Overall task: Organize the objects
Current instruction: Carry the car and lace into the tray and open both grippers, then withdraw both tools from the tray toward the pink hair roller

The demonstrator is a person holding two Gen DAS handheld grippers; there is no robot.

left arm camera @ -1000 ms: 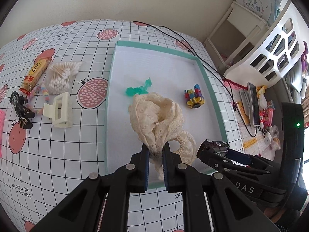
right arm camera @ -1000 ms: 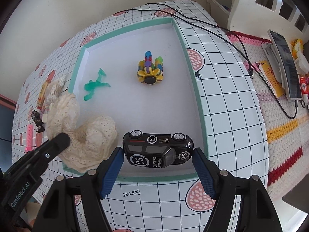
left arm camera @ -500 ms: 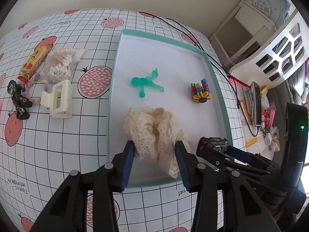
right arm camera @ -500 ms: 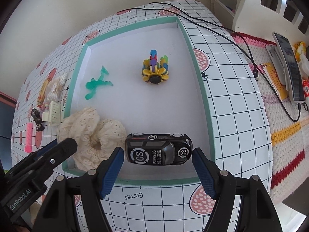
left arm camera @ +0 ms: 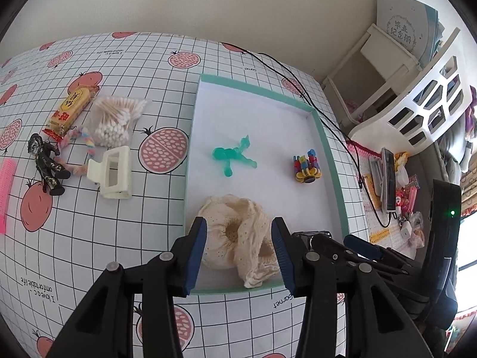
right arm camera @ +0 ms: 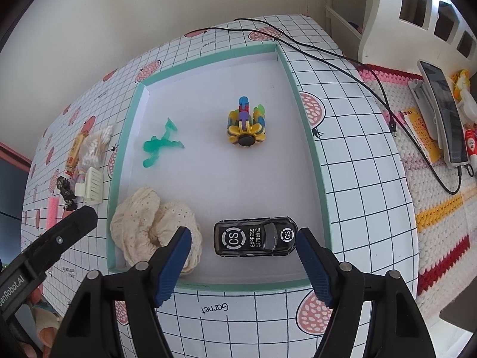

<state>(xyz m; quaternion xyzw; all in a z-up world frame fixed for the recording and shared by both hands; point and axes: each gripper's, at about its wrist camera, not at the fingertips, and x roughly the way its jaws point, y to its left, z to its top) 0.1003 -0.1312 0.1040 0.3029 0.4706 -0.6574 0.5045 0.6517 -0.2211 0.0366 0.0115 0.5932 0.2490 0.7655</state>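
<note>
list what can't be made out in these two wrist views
- Black toy car: clear in the right wrist view; in the left wrist view only a sliver shows behind the right gripper.
- Pink ridged item: cut off by the left wrist frame edge, identity unclear.
- Yellow snack wrapper: print too small to read.
- Cream lace scrunchie: its near part is hidden by the left gripper's open jaws.
</note>
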